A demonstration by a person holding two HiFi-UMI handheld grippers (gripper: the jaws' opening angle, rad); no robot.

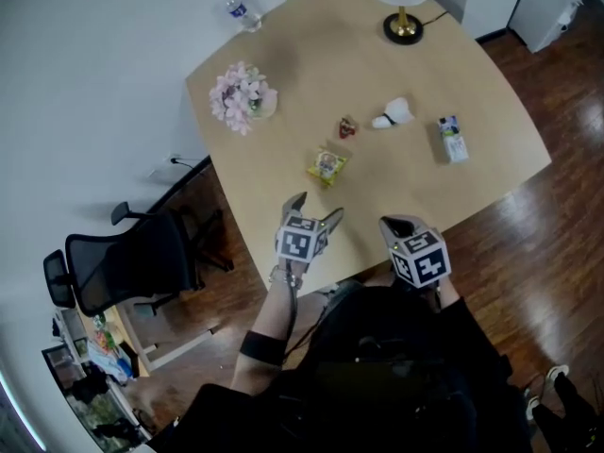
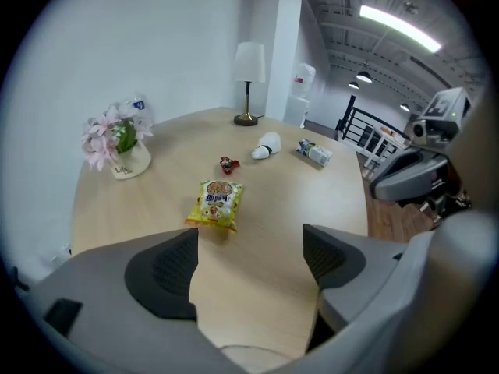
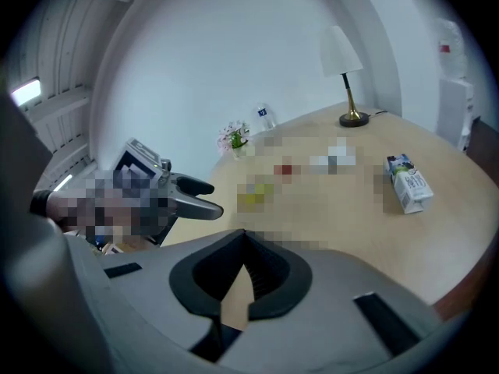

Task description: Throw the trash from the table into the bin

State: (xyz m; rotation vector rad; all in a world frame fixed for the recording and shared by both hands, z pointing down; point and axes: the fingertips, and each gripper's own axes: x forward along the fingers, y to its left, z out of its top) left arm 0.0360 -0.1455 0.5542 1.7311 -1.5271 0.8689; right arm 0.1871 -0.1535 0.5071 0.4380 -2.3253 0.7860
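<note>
Four pieces of trash lie on the light wooden table [image 1: 283, 74]: a yellow snack packet [image 1: 327, 166] [image 2: 217, 203], a small red wrapper [image 1: 347, 127] [image 2: 228, 164], a crumpled white piece [image 1: 394, 113] [image 2: 267, 145] and a small carton [image 1: 453, 139] [image 2: 314, 153] [image 3: 408, 184]. My left gripper [image 1: 317, 206] [image 2: 249, 259] hangs over the table's near edge, just short of the yellow packet. Its jaws stand wide open with nothing between them. My right gripper [image 1: 400, 225] [image 3: 243, 244] is beside it at the near edge, shut and empty. No bin is in view.
A vase of pink flowers [image 1: 243, 96] [image 2: 117, 142], a water bottle [image 1: 243, 12] and a white lamp [image 1: 402, 8] [image 2: 249, 80] stand along the table's far side. A black office chair [image 1: 132, 262] is on the dark wooden floor to the left.
</note>
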